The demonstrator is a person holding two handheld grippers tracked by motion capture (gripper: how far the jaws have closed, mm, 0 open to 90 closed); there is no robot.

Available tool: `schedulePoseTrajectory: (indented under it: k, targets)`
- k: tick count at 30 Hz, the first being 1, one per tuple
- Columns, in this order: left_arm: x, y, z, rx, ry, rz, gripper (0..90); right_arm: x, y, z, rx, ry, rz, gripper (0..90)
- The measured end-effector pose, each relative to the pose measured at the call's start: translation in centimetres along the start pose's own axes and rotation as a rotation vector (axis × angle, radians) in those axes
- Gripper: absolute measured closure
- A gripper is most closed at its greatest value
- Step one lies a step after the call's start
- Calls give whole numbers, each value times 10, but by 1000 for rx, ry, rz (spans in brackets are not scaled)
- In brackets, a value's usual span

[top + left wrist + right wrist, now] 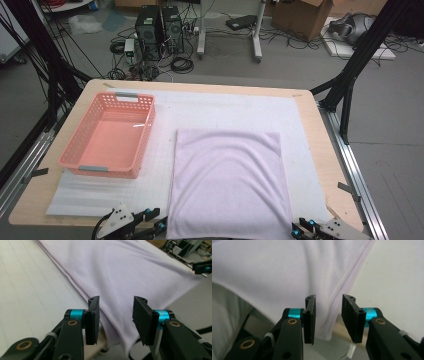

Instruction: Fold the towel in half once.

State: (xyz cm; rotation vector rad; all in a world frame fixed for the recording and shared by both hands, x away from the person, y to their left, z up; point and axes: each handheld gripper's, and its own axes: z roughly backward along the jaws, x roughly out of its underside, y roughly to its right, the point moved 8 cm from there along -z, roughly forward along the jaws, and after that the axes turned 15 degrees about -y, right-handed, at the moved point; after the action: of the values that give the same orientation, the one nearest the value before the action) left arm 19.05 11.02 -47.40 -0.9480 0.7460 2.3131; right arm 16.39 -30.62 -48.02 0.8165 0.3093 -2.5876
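Left gripper (159,222): jaws apart, lower left, at towel (227,182) corner.
Right gripper (299,227): jaws apart, lower right corner.
Basket (75,160): upper left.

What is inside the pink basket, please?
The pink basket looks empty: its bare bottom shows, with only a small bright glint. The inner side of its near wall is hidden from the high view.

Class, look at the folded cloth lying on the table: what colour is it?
The cloth is pale lilac, plain and unpatterned; the high view shows it best.
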Motion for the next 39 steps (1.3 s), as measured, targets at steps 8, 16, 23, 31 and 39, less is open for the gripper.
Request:
schedulePoseTrajectory:
  k: [8,16,23,31,39]
  targets:
    - [-34,-27,-25,-14,4,2,596,-27,28,-14,23,21,-23,694]
    - [-56,-48,-59,-50,-26,41,620,-68,53,-47,14,22,-50,782]
    - [-65,-56,-75,-57,-44,45,604,-92,58,-82,2,-44,-26,769]
    - [-72,-65,-79,-83,-37,62,582,-91,63,-79,28,-62,16,888]
    - [-77,-73,-88,-104,-84,85,651,-86,66,-70,30,-32,-7,709]
